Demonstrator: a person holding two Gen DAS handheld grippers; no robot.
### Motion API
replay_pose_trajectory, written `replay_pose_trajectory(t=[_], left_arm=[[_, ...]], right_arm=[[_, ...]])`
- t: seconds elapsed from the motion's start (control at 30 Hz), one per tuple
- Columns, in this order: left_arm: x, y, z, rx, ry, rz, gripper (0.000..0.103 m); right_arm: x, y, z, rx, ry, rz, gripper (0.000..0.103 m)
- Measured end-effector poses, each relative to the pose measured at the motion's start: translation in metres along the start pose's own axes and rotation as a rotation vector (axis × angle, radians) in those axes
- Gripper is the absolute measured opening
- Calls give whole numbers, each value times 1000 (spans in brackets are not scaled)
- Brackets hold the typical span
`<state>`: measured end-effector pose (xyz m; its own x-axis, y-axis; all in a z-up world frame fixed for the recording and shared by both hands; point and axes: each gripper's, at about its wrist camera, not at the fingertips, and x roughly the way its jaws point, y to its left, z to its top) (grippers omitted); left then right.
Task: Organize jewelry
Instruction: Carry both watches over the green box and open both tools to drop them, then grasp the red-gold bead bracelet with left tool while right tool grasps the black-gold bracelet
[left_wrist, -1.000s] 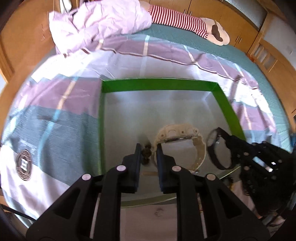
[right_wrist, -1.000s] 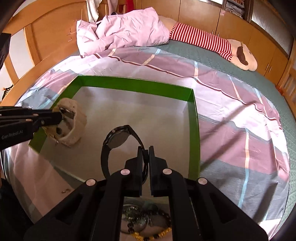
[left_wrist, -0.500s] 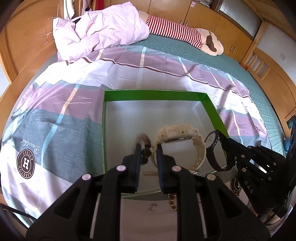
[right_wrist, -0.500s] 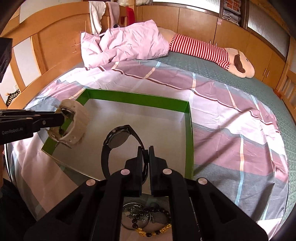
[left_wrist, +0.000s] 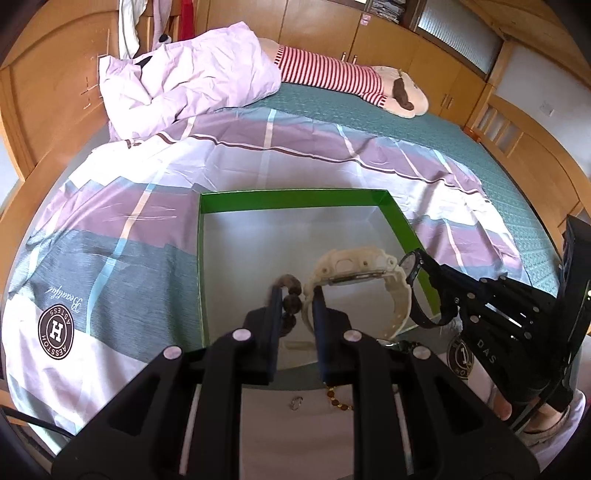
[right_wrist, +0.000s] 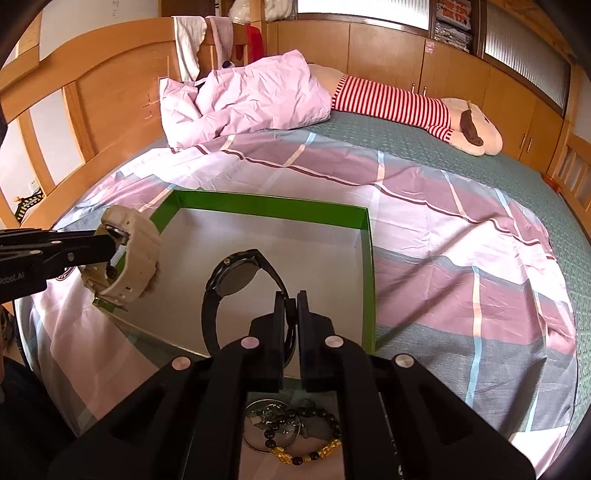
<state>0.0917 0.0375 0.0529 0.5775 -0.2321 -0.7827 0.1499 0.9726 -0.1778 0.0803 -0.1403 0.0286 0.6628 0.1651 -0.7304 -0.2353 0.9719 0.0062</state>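
Observation:
A green-rimmed box (left_wrist: 295, 199) with a pale floor lies on the bed; it also shows in the right wrist view (right_wrist: 269, 205). My left gripper (left_wrist: 297, 299) is shut on a cream watch (left_wrist: 354, 277) together with a brown bead bracelet (left_wrist: 290, 299), held above the box's near edge. From the right wrist view the cream watch (right_wrist: 129, 258) hangs over the box's left corner. My right gripper (right_wrist: 291, 302) is shut on the strap of a black watch (right_wrist: 236, 277), held above the box. The black watch (left_wrist: 413, 273) is at the right in the left wrist view.
Loose jewelry lies on the sheet in front of the box: a black and gold bead bracelet (right_wrist: 306, 439), a metal ring with green stones (right_wrist: 269, 421), a small ring (left_wrist: 295, 403) and gold beads (left_wrist: 338, 400). A pink quilt (right_wrist: 243, 99) and a striped plush toy (right_wrist: 406, 107) lie at the back.
Both grippers have risen and drawn back from the box with their watches. The box looks smaller and more of the bed shows.

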Motion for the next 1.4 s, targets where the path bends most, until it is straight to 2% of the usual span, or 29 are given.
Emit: replay_pose_trajectory(t=[0.23,0.47,0.53,0.57,0.6,0.63,0.83,1.0,1.03,1.13,1.27,1.4], left_arm=[[28,1,3,-29,8,102,17],[45,-3,2,-24,36,125,19],[46,-2,3,-33,24,125,20],[45,-1,3,-36,18,127,28],[44,-1,3,-41,12,132,41],[41,0,3,-45,5,131,42],[17,-13,-11,18,-3,91,46],[7,-34,-37,122,53,27,62],[8,-38,-43,145,71,12,62],[15,-46,-56,202,124,-1,62],[26,-37,-60,162,182,-16,60],[38,-27,-62,117,248,-13,43]], right_arm=[[21,1,-2,10,34,-7,6],[37,0,-6,19,64,-26,8],[38,1,-6,15,58,-28,18],[38,1,-6,11,53,-32,37],[35,2,-7,6,41,-41,57],[30,4,-7,-1,20,-48,59],[0,7,-16,-68,-12,-26,59],[-11,-8,-38,-79,58,10,59],[-12,-11,-43,-76,72,9,59],[-11,-22,-55,-52,114,7,59],[0,-32,-69,-21,198,-10,59],[14,-31,-80,-18,273,-11,59]])
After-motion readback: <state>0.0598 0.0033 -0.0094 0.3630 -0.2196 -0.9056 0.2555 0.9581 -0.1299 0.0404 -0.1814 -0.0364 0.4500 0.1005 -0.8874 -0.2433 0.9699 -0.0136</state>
